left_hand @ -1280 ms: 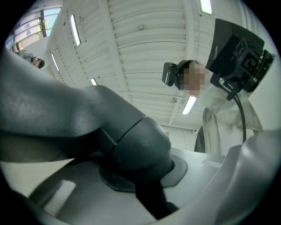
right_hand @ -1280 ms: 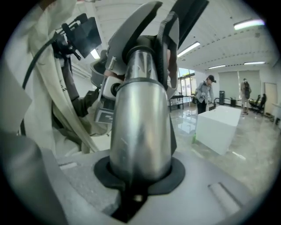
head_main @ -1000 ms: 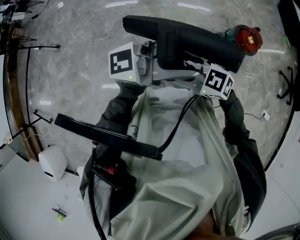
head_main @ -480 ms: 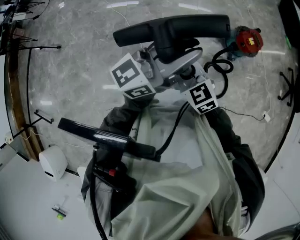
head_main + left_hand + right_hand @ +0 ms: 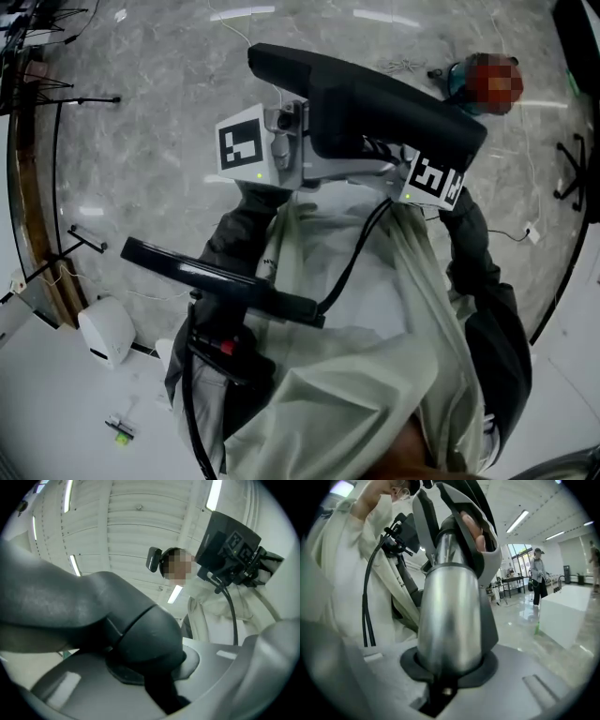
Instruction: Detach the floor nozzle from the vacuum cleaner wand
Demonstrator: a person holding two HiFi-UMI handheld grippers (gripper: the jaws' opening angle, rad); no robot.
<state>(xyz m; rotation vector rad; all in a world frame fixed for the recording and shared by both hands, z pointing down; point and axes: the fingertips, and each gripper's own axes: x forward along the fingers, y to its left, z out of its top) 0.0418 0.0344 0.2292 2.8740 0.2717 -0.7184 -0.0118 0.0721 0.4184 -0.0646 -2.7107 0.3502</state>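
Observation:
In the head view the black floor nozzle (image 5: 375, 98) is held up in front of the person's chest, above the marble floor. Its grey-silver neck (image 5: 328, 159) runs between the two marker cubes. My left gripper (image 5: 305, 150) is shut on the nozzle's dark rounded neck (image 5: 140, 634), which fills the gap between its jaws. My right gripper (image 5: 389, 169) is shut on the silver tube (image 5: 450, 616) that rises into the grey collar above. The fingertips themselves are hidden behind the nozzle in the head view.
A black bar (image 5: 225, 281) with a red button and a cable hangs at the person's front. On the floor lie a red-and-teal object (image 5: 469, 80), a white device (image 5: 103, 330) and stand legs (image 5: 56, 94). A person (image 5: 538, 576) and a white counter (image 5: 567, 616) stand far off.
Half a second ago the nozzle and both grippers were swung round, the nozzle lying more level. Now they are back in nearly the pose of one second ago.

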